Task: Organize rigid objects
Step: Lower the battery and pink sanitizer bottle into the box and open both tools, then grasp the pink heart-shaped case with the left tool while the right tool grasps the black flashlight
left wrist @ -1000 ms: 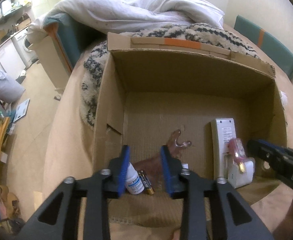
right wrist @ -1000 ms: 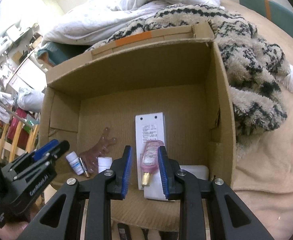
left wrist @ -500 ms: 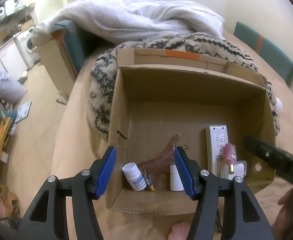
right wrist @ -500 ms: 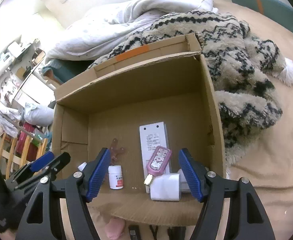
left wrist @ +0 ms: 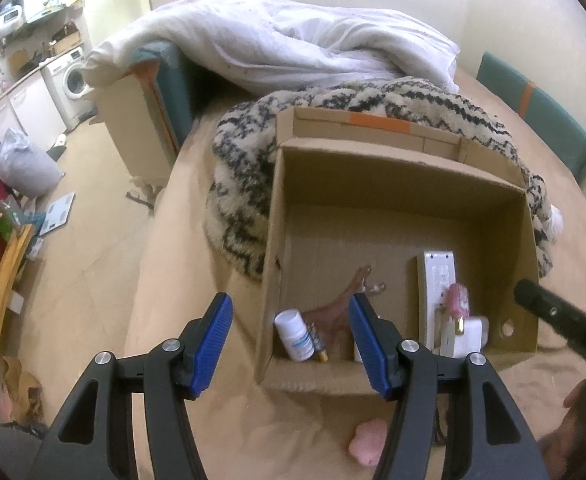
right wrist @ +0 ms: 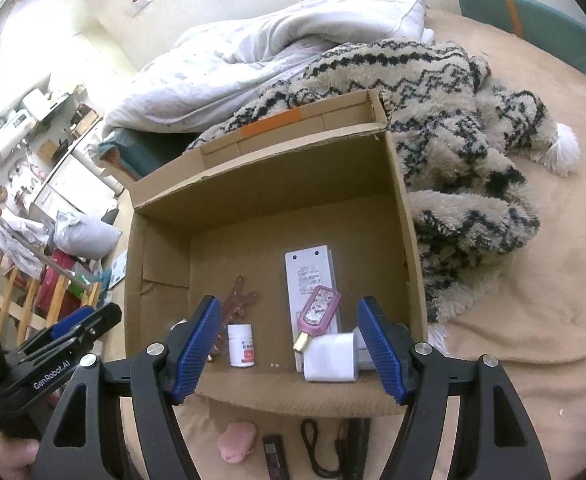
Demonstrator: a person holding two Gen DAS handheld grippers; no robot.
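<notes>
Both claws have drawn back and up from the cardboard box (right wrist: 409, 240) since a second ago, and their jaws have just been opening: the left claw (left wrist: 291, 346) and the right claw (right wrist: 289, 350) now stand apart with nothing between the pads. Inside the box, near its front wall, lie a white pill bottle (right wrist: 241, 345), a battery (left wrist: 318, 342), a brown plastic piece (left wrist: 333, 312), a long white remote-like unit (right wrist: 313, 280), a pink bejewelled case with a gold tip (right wrist: 319, 314) leaning across it, and a white charger block (right wrist: 330, 356). On the bed (right wrist: 533, 280) in front of the box wait a pink soft-looking lump (right wrist: 237, 442), a small dark stick (right wrist: 275, 454) and a black cord (right wrist: 321, 452). By my reading all are light. The dark stick looks stiff and narrow, best pinched across its short sides at mid-length; the cord is limp and would droop, so taking it at its loop seems wise. The pink lump may give under pressure, so a gentle squeeze across its middle should do.
</notes>
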